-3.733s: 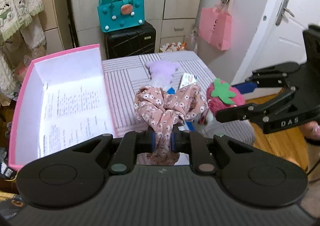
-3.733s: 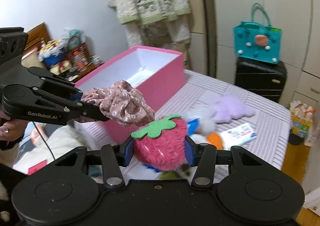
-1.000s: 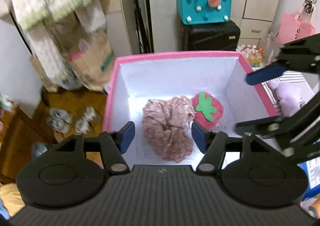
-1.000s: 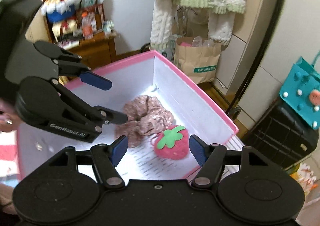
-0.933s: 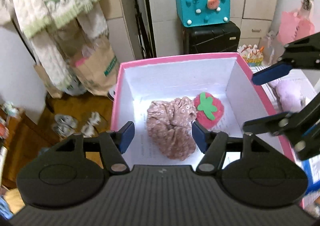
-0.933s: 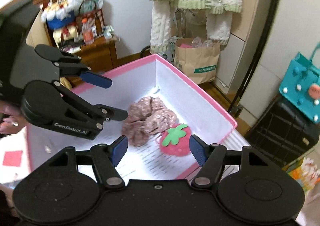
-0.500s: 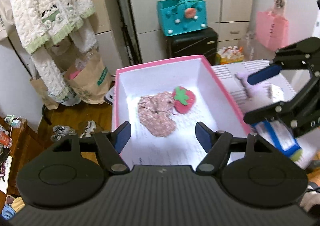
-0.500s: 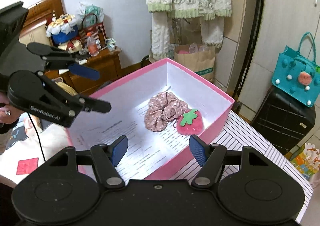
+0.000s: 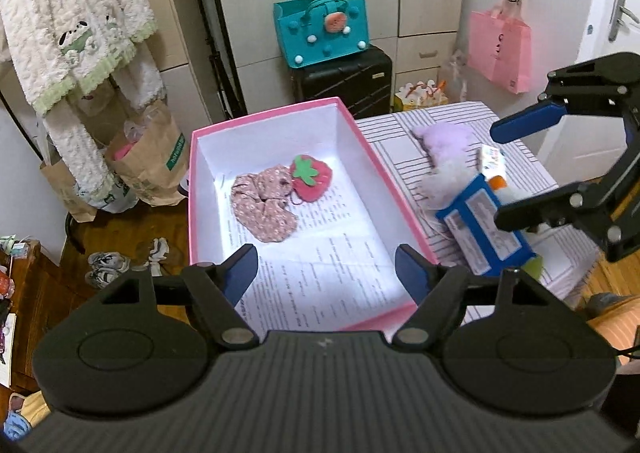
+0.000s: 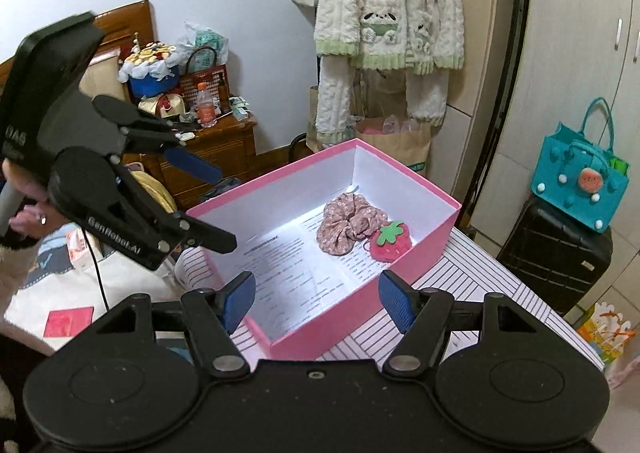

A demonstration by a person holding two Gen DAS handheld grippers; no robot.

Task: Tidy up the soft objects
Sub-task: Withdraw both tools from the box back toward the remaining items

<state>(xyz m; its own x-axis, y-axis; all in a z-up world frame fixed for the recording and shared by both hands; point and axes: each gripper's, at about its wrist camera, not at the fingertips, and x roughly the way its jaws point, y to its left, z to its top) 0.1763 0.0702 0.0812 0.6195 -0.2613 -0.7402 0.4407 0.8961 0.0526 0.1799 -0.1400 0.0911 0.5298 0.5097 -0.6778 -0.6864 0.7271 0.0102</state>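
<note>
A pink box (image 9: 362, 141) with a white printed lining stands on the striped table. Inside it, at the far end, a floral scrunchie (image 9: 264, 203) lies against a strawberry plush (image 9: 311, 177); both also show in the right wrist view as the scrunchie (image 10: 349, 221) and strawberry (image 10: 391, 241). My left gripper (image 9: 326, 273) hovers above the box's near end, its jaws opening and empty. My right gripper (image 10: 316, 299) hangs open and empty over the box's near corner. A lilac plush (image 9: 442, 141), a white plush (image 9: 444, 183) and a blue packet (image 9: 484, 227) lie on the table.
A black suitcase (image 9: 344, 79) with a teal felt bag (image 9: 322, 31) stands behind the table. A pink bag (image 9: 500, 49) hangs by the door. Fleece clothes (image 10: 390, 9) hang over paper bags. A cluttered wooden dresser (image 10: 218, 149) sits at the left.
Both grippers have pulled back and up from the box, leaving the scrunchie and strawberry inside. The left jaws have widened. More of the table and its toys has come into view.
</note>
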